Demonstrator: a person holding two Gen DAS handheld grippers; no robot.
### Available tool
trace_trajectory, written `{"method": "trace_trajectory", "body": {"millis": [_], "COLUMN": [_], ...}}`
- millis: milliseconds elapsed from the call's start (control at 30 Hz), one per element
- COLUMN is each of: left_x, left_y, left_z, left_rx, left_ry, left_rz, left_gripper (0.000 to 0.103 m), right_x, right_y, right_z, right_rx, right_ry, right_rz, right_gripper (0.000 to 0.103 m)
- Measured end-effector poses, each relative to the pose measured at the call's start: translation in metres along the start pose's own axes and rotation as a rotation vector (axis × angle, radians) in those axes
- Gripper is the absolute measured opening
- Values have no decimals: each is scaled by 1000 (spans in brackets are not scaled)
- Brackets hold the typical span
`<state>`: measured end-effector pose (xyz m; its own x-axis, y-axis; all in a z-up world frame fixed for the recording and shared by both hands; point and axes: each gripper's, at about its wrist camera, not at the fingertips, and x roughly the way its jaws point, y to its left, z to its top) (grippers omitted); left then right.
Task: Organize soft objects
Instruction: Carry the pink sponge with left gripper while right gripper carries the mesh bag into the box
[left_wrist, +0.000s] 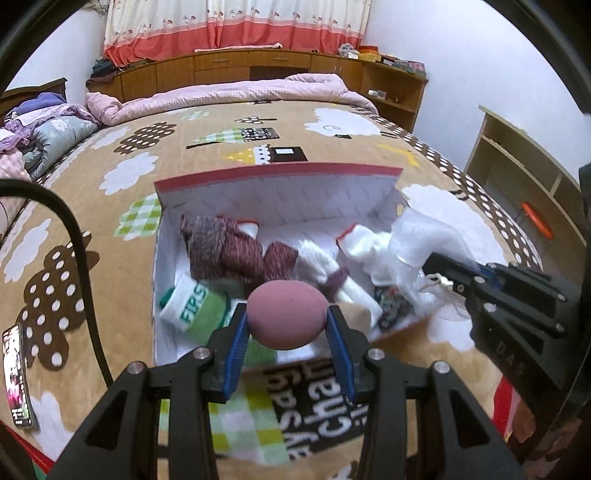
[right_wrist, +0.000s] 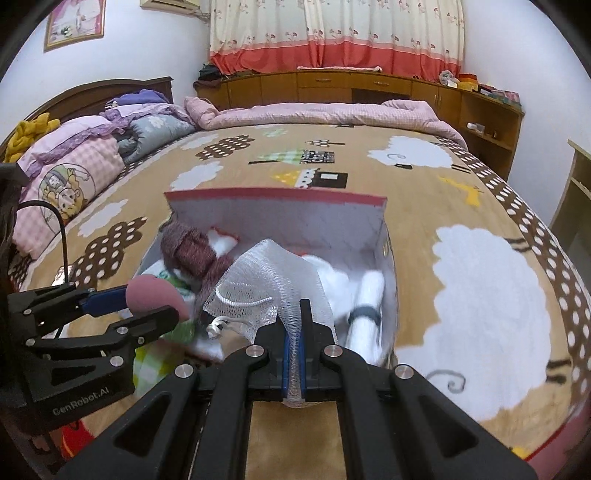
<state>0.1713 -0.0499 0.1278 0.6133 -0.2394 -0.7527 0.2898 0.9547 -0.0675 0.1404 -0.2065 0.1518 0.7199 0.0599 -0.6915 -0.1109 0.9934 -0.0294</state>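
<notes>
I am holding a dusty-pink egg-shaped foam sponge (left_wrist: 284, 314) in the left tool (left_wrist: 284, 325); its blue pads are pressing both flanks of the sponge, so the tool is only partly closed, spread to the sponge's width; the sponge is hanging over the near edge of the white cardboard box with a red rim (left_wrist: 280, 173), which is sitting on the bed with the tan cartoon blanket (left_wrist: 110, 155). The right tool (right_wrist: 293, 354) is nearly closed, pinching a fold of the white mesh drawstring bag (right_wrist: 266, 273), whose body is billowing up and away over the box's right half.

The relation my next move turns on, as I judge it: the bag lies to the right of the sponge and slightly farther, the two tools near each other but apart; the left tool is the nearer one to the open near-left patch of the box, beside the green-and-white rolled sock (left_wrist: 195, 302). The sponge's long axis is running left to right across the pads, its narrower end pointing right toward the bag in the right wrist view; I cannot tell where the bag's mouth faces, though its white cord (right_wrist: 240, 301) is lying on the left, sponge-facing side. Maroon knitted socks (left_wrist: 221, 247) and white rolled socks (left_wrist: 321, 258) are lying in the far part of the box.
</notes>
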Motion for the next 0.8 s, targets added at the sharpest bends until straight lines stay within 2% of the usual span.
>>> {"method": "trace_trajectory", "body": {"millis": [333, 600, 700, 800], "left_x": [42, 55, 55, 55], "left_y": [15, 16, 15, 14], "left_z": [20, 22, 22, 22], "left_rx": [-45, -43, -38, -42], "left_ry": [17, 12, 11, 10], "left_rz": [30, 26, 30, 29], "left_gripper": [44, 45, 46, 46], "right_x": [47, 74, 77, 76], "right_y": [-8, -9, -8, -6], "right_z": [27, 24, 22, 20], "right_rx": [9, -13, -19, -32], "right_ry": [7, 22, 22, 14], "right_rz": [-34, -45, -36, -32], "right_gripper": [5, 5, 10, 23]}}
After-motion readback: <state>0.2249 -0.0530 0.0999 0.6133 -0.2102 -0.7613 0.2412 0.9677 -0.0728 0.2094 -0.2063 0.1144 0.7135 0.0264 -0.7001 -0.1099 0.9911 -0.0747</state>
